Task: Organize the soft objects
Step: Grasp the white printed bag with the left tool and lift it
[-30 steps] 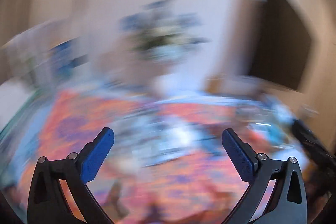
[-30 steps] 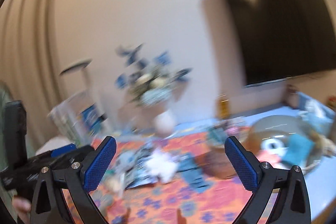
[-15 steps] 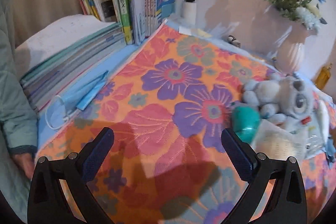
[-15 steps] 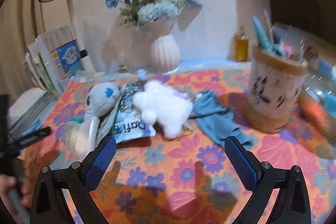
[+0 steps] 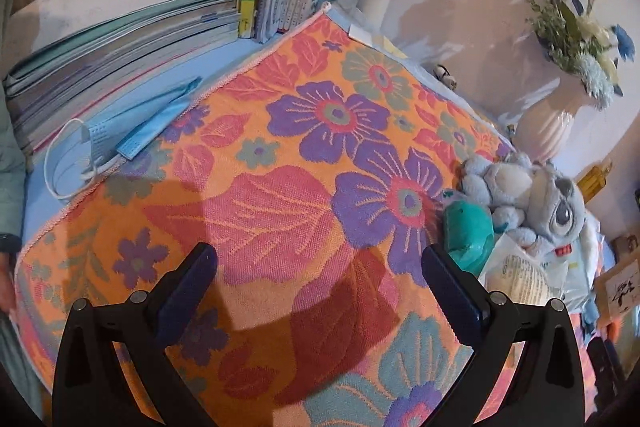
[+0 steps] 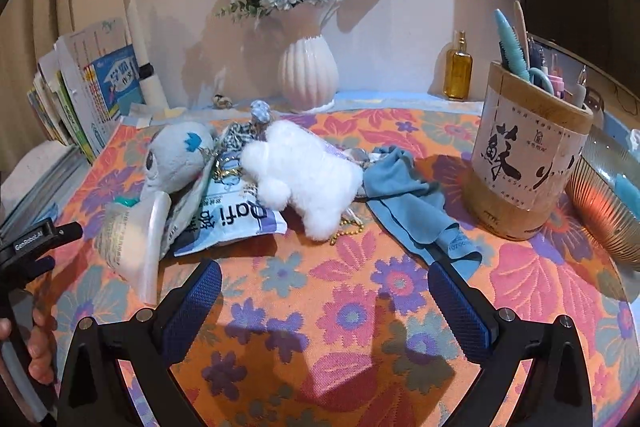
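Soft toys lie in a loose heap on the flowered cloth (image 6: 320, 291) covering the tabletop: a white plush toy (image 6: 304, 175) in the middle, a grey-blue plush toy (image 6: 176, 159) to its left, and a blue cloth (image 6: 408, 199) crumpled to its right, touching the white toy's edge. Under and between the two toys sits a printed plastic packet (image 6: 228, 223). In the right wrist view the right tongs (image 6: 320, 303) hang open and empty above bare cloth, with the heap ahead of them and apart from both fingers; the white toy is nearly straight ahead, a little left of centre. The left tongs (image 5: 316, 291) are open and empty too, over a bare patch of cloth; in their view the grey-blue plush toy (image 5: 528, 195) lies ahead and to the right, beyond the right finger, with a teal object (image 5: 468, 231) just beside it. A blue face mask (image 5: 120, 139) rests at the cloth's left edge, well apart from the heap, beside a stack of books (image 5: 120, 39). Behind the heap stands a white vase of flowers (image 6: 307, 71), and to the right a wooden pen holder (image 6: 528, 163) with a ribbed glass bowl (image 6: 608, 211) just beside it. A person's hand (image 6: 36, 343) shows at the lower left of the right wrist view.
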A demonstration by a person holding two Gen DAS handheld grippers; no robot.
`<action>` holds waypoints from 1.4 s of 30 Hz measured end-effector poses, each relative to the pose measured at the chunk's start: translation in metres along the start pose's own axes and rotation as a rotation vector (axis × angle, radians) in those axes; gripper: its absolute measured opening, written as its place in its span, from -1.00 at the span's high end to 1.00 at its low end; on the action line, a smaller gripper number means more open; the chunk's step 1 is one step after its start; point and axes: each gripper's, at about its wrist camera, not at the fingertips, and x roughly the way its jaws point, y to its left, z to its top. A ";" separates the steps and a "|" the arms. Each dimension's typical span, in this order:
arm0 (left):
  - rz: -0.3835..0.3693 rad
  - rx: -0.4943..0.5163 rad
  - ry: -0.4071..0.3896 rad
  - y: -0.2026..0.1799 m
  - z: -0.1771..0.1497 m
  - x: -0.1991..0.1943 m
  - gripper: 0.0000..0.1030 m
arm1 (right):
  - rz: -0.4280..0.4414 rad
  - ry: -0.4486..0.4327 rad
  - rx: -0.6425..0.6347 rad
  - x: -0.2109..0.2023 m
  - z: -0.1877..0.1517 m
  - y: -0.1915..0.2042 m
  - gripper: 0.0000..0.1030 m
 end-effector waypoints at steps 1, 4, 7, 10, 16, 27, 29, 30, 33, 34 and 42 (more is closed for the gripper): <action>0.002 0.010 0.003 -0.001 -0.001 -0.001 -0.98 | -0.003 0.005 0.004 0.001 0.000 0.000 -1.00; -0.001 0.045 0.003 -0.004 -0.005 -0.004 -0.98 | -0.012 0.010 0.023 0.002 0.000 -0.004 -1.00; 0.002 0.054 0.009 -0.004 -0.007 -0.004 -0.98 | -0.019 0.003 0.039 0.001 0.000 -0.006 -1.00; 0.020 0.040 0.005 -0.002 -0.006 -0.003 -0.98 | -0.046 -0.061 0.058 -0.011 -0.003 -0.008 -1.00; -0.016 0.060 -0.014 0.004 -0.013 -0.015 -0.98 | -0.052 -0.122 0.032 -0.024 -0.007 -0.004 -1.00; -0.268 0.299 0.074 -0.054 -0.045 -0.037 -0.98 | -0.045 -0.113 0.040 -0.022 -0.007 -0.005 -1.00; -0.319 0.306 0.092 -0.073 -0.043 -0.033 -0.98 | -0.033 -0.119 0.033 -0.023 -0.007 -0.004 -1.00; -0.335 0.304 0.104 -0.082 -0.040 -0.028 -0.98 | -0.027 -0.119 0.029 -0.023 -0.007 -0.003 -1.00; -0.332 0.310 0.111 -0.103 -0.034 -0.015 -0.98 | -0.011 -0.111 0.012 -0.021 -0.007 -0.001 -1.00; -0.321 0.318 0.115 -0.109 -0.034 -0.012 -0.98 | -0.007 -0.110 0.007 -0.020 -0.007 0.000 -1.00; -0.305 0.312 0.132 -0.108 -0.037 -0.002 0.02 | 0.018 -0.114 -0.007 -0.019 -0.006 0.001 -1.00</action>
